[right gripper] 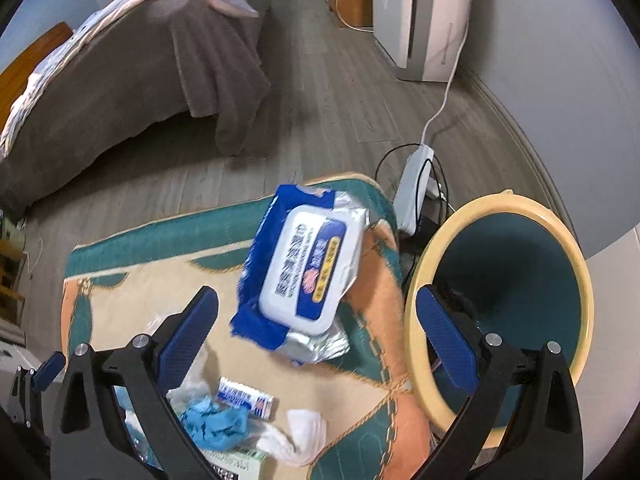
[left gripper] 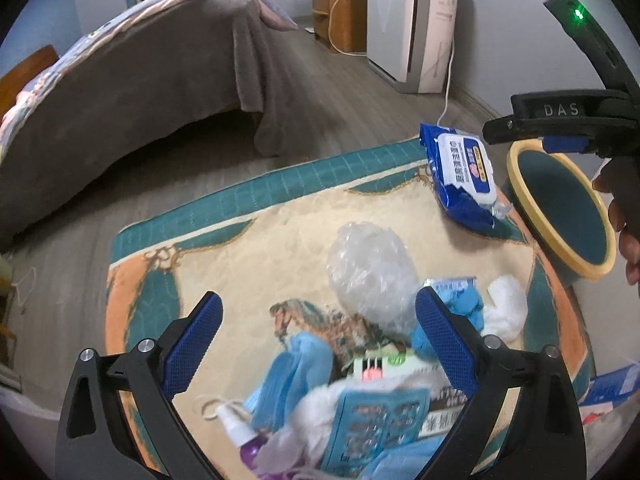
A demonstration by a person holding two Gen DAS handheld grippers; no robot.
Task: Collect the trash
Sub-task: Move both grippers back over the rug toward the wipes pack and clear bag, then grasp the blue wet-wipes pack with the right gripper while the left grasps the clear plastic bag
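Note:
Trash lies on a patterned rug: a crumpled clear plastic bag, blue masks, a white tissue, cartons and a small spray bottle. A blue wet-wipe pack lies at the rug's far corner. A teal bin with a yellow rim stands beside it. My left gripper is open above the pile, the plastic bag between its fingers. My right gripper is open, empty, hovering over the wipe pack and bin.
A bed with a grey cover stands to the left. A white appliance and a wooden nightstand stand by the far wall. A power strip with cables lies on the wood floor behind the bin.

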